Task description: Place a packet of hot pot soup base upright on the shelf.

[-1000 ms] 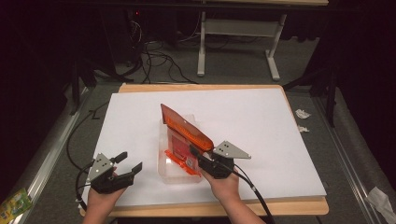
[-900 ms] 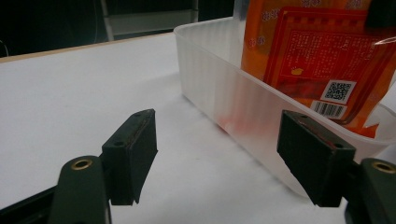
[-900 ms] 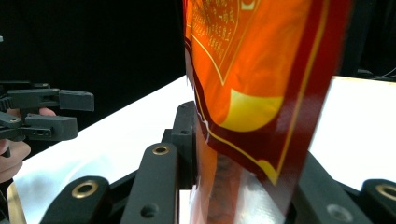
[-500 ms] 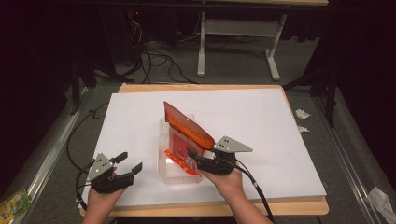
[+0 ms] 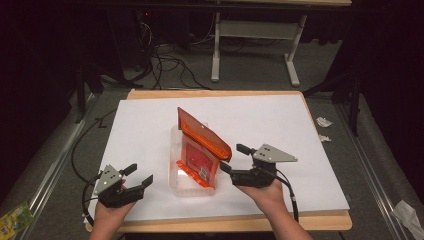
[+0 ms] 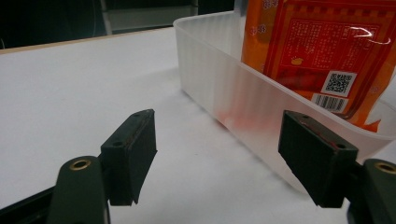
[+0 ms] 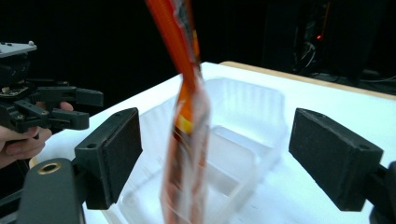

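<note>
Orange pouch [image 5: 200,150] stands on end in clear tray [image 5: 176,184] at table [image 5: 300,130] centre, bottom edge down in tray, long axis near upright, top leaning toward 11 o'clock, upper part folded over toward 4 o'clock. Barcode face toward 7 o'clock.

Right gripper [image 5: 235,159] at 3 o'clock of pouch, jaws just opened wide, pads clear of pouch, nothing gripped.

Left gripper [image 5: 138,176] at 8 o'clock of tray, jaws apart, empty, apart from tray.

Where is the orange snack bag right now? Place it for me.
In the high view the orange snack bag stands upright in the clear plastic tray near the middle of the white table, just left of the open right claw.
</note>
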Motion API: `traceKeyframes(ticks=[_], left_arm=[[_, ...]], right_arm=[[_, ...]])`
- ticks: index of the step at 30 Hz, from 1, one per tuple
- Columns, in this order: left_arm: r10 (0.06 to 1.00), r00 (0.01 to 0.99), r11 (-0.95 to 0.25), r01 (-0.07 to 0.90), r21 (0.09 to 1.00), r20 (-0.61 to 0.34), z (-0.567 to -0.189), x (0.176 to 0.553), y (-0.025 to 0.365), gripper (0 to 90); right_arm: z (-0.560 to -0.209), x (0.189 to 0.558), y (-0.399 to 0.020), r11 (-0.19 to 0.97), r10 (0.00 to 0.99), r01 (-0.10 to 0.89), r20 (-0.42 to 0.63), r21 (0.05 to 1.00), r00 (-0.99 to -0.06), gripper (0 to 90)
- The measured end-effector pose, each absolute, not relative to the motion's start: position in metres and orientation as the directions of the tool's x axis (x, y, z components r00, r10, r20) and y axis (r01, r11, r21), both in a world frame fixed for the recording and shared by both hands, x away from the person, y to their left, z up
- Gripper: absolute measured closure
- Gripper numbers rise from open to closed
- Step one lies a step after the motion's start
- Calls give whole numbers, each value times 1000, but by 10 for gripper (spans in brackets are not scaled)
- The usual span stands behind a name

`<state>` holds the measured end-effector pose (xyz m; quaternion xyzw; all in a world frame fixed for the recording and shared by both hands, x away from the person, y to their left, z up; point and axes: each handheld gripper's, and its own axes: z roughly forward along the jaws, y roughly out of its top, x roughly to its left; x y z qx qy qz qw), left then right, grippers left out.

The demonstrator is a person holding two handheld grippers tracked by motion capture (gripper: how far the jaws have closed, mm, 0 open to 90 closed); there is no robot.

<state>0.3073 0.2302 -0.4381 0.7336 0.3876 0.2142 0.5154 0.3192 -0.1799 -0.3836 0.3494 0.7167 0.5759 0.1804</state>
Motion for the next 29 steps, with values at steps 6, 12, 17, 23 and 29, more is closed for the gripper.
traceKeyframes(ticks=[6, 12, 17, 23, 29], left_arm=[[796, 598, -159, 354, 921, -92, -439, 307, 232, 279], [804, 587, -154, 362, 919, -96, -440, 306, 233, 270], [803, 590, -186, 378, 907, -81, -443, 309, 227, 253], [799, 598, -212, 377, 902, -62, -443, 311, 220, 223], [802, 592, -194, 384, 903, -79, -443, 310, 223, 200]], right_arm=[[-389, 308, -230, 99, 769, 291, 112, 952, -629, 172], [-403, 300, -280, 76, 833, 325, 119, 943, -541, 150], [-426, 287, -322, 57, 888, 356, 116, 933, -444, 140], [-427, 291, -325, 36, 879, 351, 138, 936, -457, 113], [-432, 294, -320, 48, 871, 377, 146, 925, -469, 113]])
